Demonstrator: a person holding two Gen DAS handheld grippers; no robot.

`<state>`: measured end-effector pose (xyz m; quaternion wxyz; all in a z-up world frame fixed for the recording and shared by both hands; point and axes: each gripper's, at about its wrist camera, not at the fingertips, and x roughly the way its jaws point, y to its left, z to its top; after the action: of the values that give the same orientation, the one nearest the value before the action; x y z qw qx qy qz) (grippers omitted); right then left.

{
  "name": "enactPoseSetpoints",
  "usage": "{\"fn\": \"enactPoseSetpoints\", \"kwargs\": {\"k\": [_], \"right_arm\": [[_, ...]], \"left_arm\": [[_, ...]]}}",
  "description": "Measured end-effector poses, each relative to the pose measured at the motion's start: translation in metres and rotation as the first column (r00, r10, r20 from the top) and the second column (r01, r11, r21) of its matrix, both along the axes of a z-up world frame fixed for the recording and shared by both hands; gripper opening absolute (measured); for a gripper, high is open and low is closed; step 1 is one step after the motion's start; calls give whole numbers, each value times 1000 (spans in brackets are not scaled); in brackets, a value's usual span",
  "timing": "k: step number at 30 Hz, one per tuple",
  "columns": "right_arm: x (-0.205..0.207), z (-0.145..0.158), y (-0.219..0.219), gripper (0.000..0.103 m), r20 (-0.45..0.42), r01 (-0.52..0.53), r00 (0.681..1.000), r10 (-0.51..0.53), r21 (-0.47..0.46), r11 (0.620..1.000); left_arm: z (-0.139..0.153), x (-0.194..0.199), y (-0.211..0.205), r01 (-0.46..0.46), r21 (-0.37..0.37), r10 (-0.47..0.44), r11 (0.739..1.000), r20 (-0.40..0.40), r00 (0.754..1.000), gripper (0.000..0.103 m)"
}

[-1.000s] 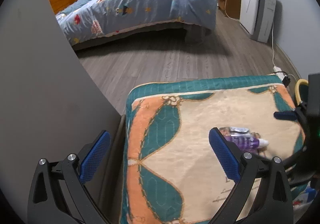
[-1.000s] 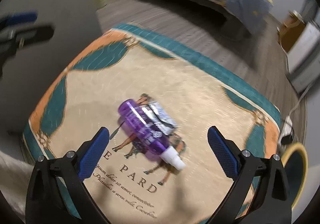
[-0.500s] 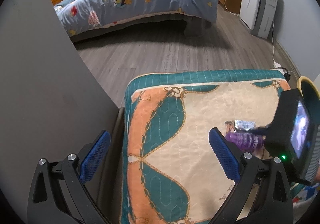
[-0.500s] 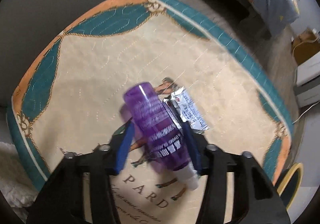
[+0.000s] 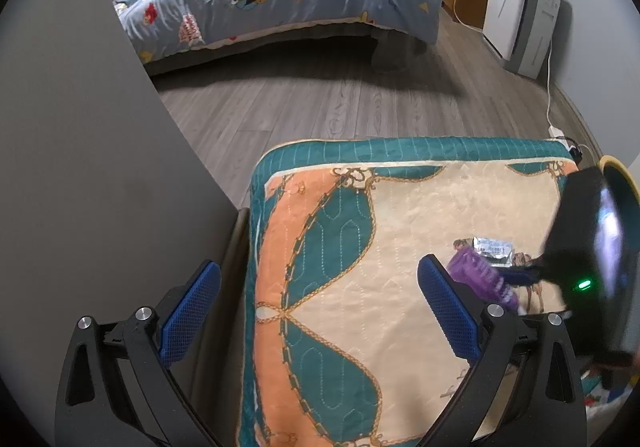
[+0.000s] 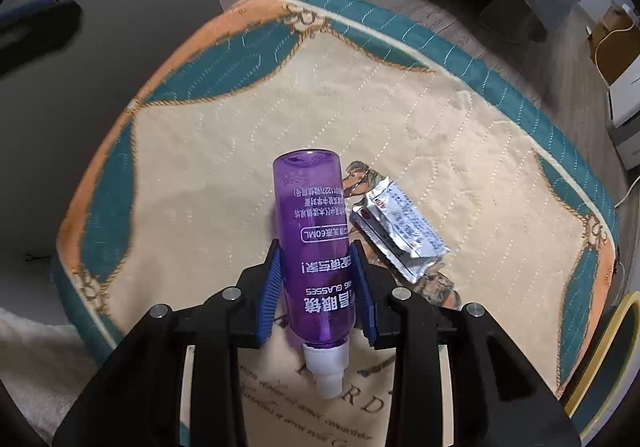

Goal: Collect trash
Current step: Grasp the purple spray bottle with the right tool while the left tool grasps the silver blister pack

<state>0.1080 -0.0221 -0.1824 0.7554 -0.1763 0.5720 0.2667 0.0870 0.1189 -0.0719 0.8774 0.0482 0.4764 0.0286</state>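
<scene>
Purple spray bottle [image 6: 316, 247] is sitting pinched in my right gripper [image 6: 316, 287], whose jaws have just been closing on it. I'm holding the left gripper [image 5: 320, 311] spread and empty, and the foil packet [image 6: 400, 231] beside the bottle is still waiting.

On the quilted mat [image 6: 400, 119] a spray bottle [image 6: 316, 247] lies between the right gripper's [image 6: 316, 289] pads; a foil sachet [image 6: 400, 227] lies just right of it.
</scene>
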Motion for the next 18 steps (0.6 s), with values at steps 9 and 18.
{"fn": "enactPoseSetpoints", "kwargs": {"k": [9,18], "right_arm": [[20,51,-67,32,46,145,988,-146,26,989],[44,33,-122,32,43,279,960,-278,-14,960]], "left_arm": [[-23,1,-31,70,19,-69,997,-18,997,98],[-67,9,-95,187,-40,-190,981,-97,977,98]]}}
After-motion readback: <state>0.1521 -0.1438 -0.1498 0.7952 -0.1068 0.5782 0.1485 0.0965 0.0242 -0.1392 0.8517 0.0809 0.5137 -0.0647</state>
